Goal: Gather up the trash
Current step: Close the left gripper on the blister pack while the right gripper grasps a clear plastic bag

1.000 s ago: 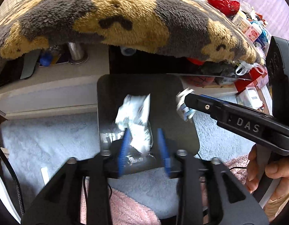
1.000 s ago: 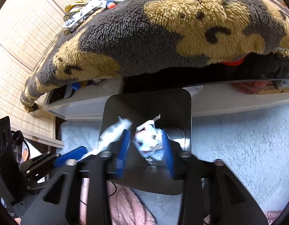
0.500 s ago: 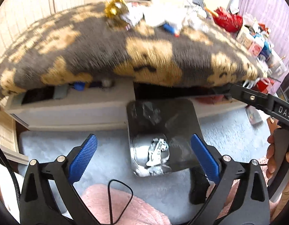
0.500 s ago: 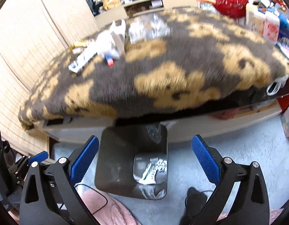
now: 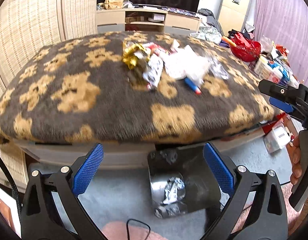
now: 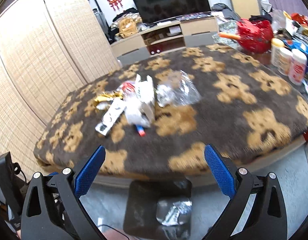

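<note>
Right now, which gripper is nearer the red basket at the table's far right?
Right. The red basket lies ahead-right of the right gripper; the left gripper is further left, with the right one between.

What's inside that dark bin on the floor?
Crumpled white and silvery wrappers lie at the bottom of the bin. Its near wall and shiny lining hide whatever lies under them, so how much it holds cannot be told.

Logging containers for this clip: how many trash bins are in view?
1. The black trash bin stands on the pale carpet just below the bear-print blanket's near edge, crumpled wrappers inside. Others may be hidden.
</note>
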Motion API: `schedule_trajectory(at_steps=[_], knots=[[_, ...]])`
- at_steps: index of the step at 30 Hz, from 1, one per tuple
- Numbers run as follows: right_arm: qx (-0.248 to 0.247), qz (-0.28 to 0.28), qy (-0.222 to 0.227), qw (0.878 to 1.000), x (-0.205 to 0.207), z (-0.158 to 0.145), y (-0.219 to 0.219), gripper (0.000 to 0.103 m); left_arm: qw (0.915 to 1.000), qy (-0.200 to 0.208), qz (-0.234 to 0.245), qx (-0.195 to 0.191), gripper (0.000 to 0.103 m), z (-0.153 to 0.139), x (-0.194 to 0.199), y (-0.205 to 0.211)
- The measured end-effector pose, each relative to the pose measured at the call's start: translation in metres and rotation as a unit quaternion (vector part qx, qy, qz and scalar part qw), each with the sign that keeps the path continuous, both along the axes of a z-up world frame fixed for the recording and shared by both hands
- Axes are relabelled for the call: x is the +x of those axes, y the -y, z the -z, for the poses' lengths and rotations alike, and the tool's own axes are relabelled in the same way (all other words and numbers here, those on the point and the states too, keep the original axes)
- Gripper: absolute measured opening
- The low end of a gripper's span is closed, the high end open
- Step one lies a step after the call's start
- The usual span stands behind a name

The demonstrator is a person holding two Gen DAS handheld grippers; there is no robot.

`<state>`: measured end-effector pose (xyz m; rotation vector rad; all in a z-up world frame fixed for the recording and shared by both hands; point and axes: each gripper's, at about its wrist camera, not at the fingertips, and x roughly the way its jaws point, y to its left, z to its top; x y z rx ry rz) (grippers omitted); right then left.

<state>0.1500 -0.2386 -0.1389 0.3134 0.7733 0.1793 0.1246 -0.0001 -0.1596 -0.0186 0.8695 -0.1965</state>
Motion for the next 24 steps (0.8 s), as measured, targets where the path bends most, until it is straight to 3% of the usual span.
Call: schedule_trajectory(at_steps=[7,12,15,24], knots=[[-0.012,-0.041,0.018,0.999,0.047,-0.001,-0.040,0.099,0.9998,0.014,-0.007,0.009,0.095,-0.013,0.043,-0.011],[-0.007,-0.073,0.018,0.997,0.078,0.005,-0.058,0.065,0.9998,0.012,0.001,0.014,0.095,-0.007,0.069,-0.009],[-0.012,-0.079,0.011,0.997,0.093,0.013,-0.063,0.054,0.9999,0.010,0.005,0.008,0.094,-0.002,0.081,-0.009],[-0.030,-0.079,-0.010,0.996,0.115,0.036,-0.060,0.053,0.9996,0.003,0.026,-0.010,0.075,0.009,0.114,0.002]])
